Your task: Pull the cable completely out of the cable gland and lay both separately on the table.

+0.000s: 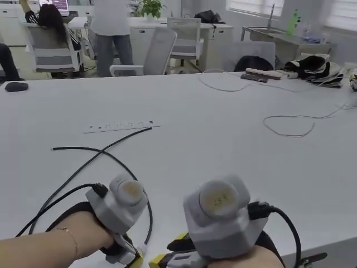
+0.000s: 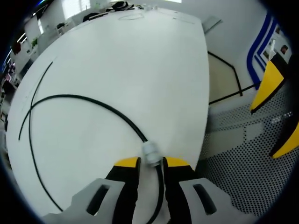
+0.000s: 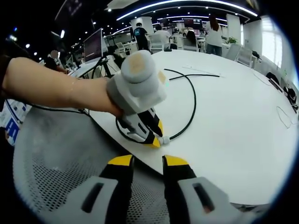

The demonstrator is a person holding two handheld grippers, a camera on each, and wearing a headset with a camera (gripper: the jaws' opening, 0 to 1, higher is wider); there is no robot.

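Here, one black cable (image 2: 84,96) lies in a wide loop on the white table (image 1: 223,145). It is threaded through one white cable gland (image 2: 150,151) close to the table's near edge. Two grippers are at work. The left gripper (image 2: 152,162) has its jaws pinching the gland at their yellow tips, with the cable passing back between them. The right gripper (image 3: 148,161) hangs just off the table edge above a grey mesh seat (image 3: 56,177), its jaws slightly apart with nothing between them. Farther off lie one power strip (image 1: 120,127) and one thin looped wire (image 1: 290,135).
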